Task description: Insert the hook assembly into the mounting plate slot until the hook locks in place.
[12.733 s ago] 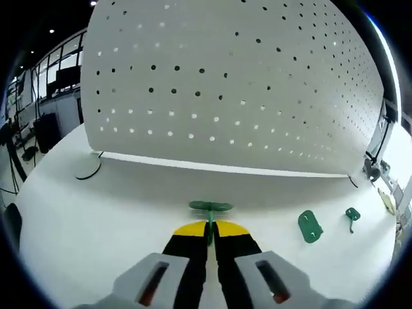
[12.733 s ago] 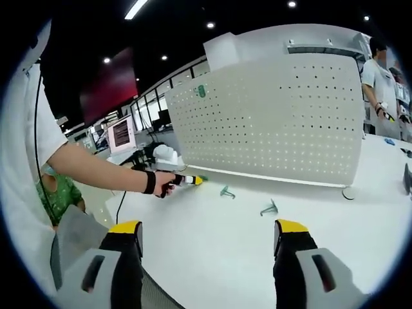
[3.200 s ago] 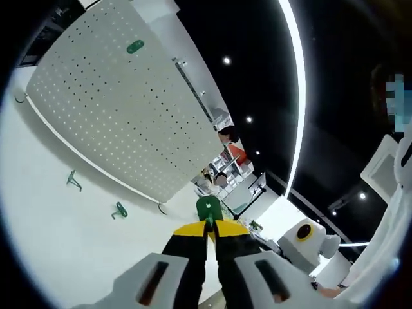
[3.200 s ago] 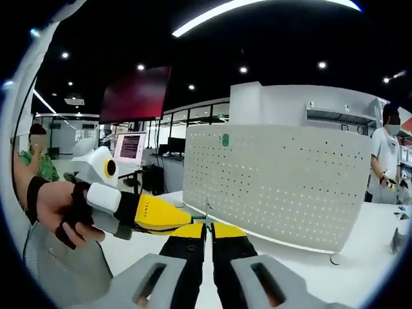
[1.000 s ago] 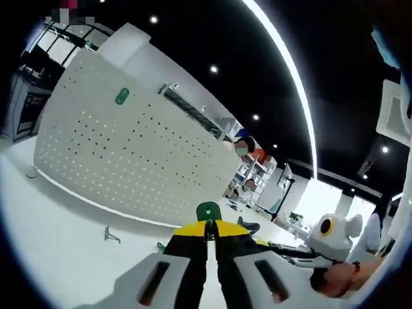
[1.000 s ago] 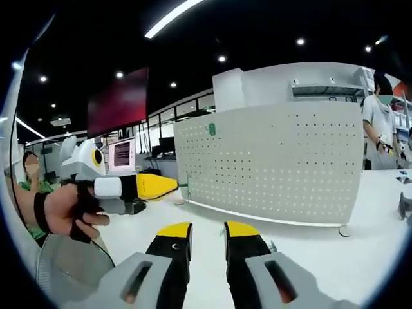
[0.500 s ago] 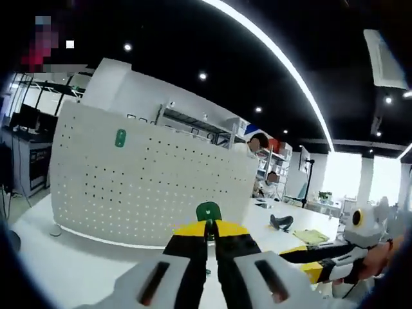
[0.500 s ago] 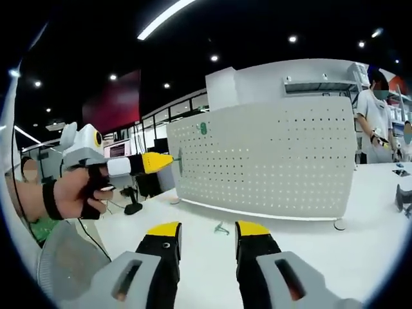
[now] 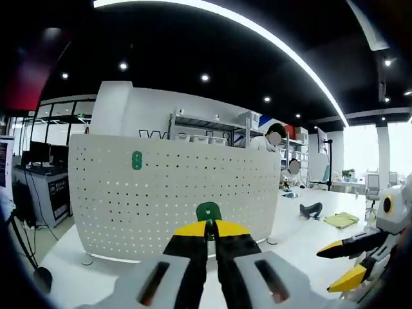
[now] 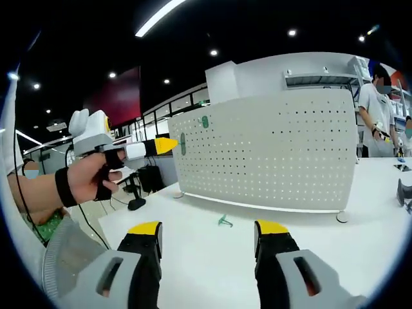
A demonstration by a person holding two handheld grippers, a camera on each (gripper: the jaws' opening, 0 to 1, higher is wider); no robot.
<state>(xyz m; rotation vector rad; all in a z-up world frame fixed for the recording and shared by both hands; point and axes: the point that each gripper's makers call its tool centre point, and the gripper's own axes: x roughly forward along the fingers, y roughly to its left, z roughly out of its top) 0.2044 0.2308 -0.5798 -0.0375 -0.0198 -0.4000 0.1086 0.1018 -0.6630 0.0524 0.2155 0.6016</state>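
Nearest us in the left gripper view, our left gripper (image 9: 206, 226) has its yellow-tipped jaws pinching a small green plastic mounting plate (image 9: 208, 212), held up in the air in front of the white perforated pegboard panel (image 9: 174, 193). In the right gripper view, our right gripper (image 10: 209, 229) has its jaws spread wide with nothing between them, hovering over the white tabletop (image 10: 335, 257). Farther out on that tabletop lies a small green plastic hook piece (image 10: 224, 221), near the foot of the panel and well apart from both grippers. A second green plate (image 9: 136, 160) sits high on the panel's face. We judge the insertion not yet done: hook and held plate are apart. The left gripper view brings in the right gripper's yellow jaw tips from the right.
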